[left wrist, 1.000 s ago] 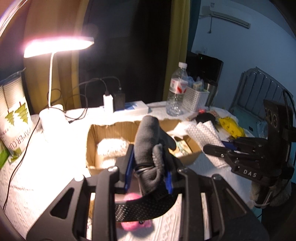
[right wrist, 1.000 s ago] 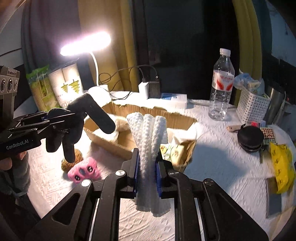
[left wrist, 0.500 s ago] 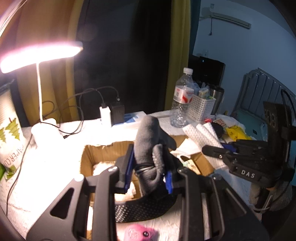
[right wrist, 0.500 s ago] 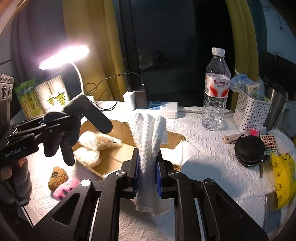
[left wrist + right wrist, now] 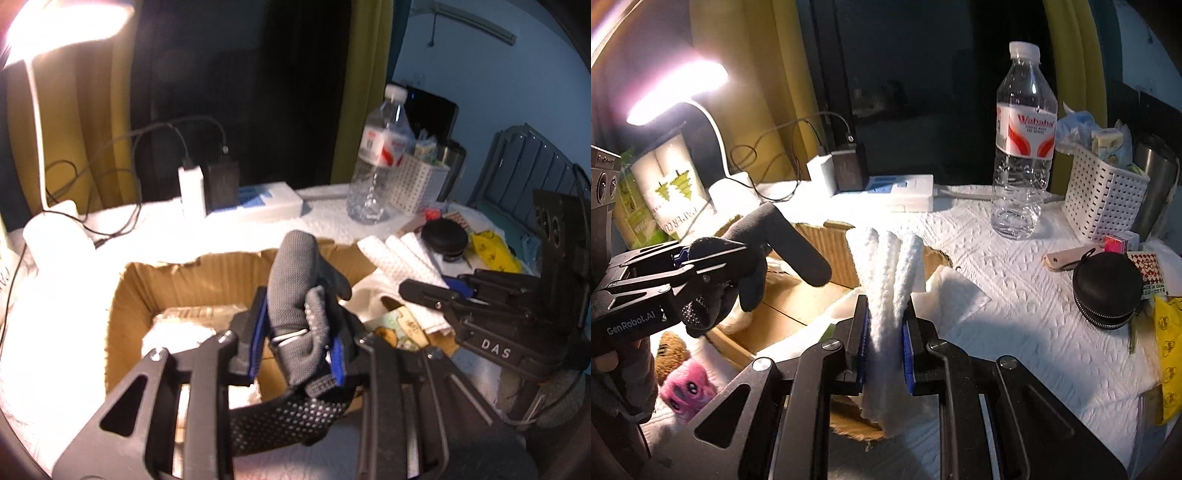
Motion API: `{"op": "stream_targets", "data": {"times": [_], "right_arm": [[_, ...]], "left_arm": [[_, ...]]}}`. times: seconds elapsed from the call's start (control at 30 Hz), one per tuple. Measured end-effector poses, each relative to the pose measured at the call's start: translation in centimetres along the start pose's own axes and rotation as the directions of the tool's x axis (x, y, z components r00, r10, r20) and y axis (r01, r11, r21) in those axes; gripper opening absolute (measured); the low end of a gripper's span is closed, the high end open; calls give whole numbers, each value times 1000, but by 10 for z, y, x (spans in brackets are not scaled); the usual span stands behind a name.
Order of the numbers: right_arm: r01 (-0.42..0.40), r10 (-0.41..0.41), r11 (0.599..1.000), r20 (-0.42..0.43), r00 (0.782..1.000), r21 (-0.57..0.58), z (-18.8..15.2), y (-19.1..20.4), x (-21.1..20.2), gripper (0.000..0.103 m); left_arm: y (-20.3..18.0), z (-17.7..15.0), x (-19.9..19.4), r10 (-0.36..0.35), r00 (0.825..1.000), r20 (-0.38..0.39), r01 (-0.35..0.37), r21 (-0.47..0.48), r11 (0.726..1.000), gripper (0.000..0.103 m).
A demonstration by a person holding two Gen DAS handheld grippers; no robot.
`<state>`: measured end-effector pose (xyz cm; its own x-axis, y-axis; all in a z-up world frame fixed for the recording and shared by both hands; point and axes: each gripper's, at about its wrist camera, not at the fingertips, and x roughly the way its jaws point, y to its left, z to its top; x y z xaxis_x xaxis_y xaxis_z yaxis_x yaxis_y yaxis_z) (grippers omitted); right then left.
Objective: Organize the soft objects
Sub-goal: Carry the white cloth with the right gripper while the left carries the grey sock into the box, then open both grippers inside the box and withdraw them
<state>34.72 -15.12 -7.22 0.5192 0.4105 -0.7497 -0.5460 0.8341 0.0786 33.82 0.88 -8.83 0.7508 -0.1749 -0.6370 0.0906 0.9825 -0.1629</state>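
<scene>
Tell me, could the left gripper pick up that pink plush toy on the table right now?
Probably not yet. The left gripper is shut on a grey glove, so its fingers are full. The pink plush toy lies in the open beside the cardboard box.

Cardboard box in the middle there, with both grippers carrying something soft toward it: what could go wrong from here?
1. The grey glove droops from the left hand-held gripper; a dangling finger might catch the cardboard box rim.
2. The white knitted cloth in the right hand-held gripper might land outside.
3. The water bottle stands close and could be knocked.
</scene>
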Motion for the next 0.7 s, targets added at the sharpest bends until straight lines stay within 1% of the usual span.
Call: {"op": "stream_targets", "data": {"times": [0.13,0.23,0.3,0.33,0.37,0.4,0.43,0.47,0.5,0.7], "right_arm": [[14,-14,1000,-17,1000,-12,-2,2,6,16],[25,-26,999,-21,999,-29,-4,5,7,21],[21,-22,999,-25,999,-33,-3,7,7,30],[17,-18,999,-26,1000,-35,-4,9,6,32],[15,-16,999,-26,1000,-40,-3,10,5,39],[14,-15,999,-24,1000,-45,-3,12,4,46],[14,-15,999,-19,1000,-51,-3,15,2,51],[18,-19,998,-12,1000,-56,-2,17,-1,59],[19,-20,998,-5,1000,-59,-2,19,-4,59],[43,-42,997,19,999,-61,-2,26,-22,59]], "left_arm": [[0,-4,15,9,999,-51,-9,-1,1000,31],[0,-6,20,10,997,-76,-11,-7,1000,33],[1,-6,21,14,996,-84,-15,-13,1000,34],[1,-6,20,13,996,-86,-14,-13,1000,35],[2,-6,19,10,996,-87,-12,-13,1000,37],[1,-6,17,9,996,-87,-10,-10,1000,42],[1,-6,15,9,996,-85,-10,-8,1000,47],[0,-6,13,8,997,-80,-9,-8,1000,57],[0,-6,9,8,997,-73,-9,-10,1000,60],[1,-5,-11,22,999,-42,-23,-12,1000,62]]}}
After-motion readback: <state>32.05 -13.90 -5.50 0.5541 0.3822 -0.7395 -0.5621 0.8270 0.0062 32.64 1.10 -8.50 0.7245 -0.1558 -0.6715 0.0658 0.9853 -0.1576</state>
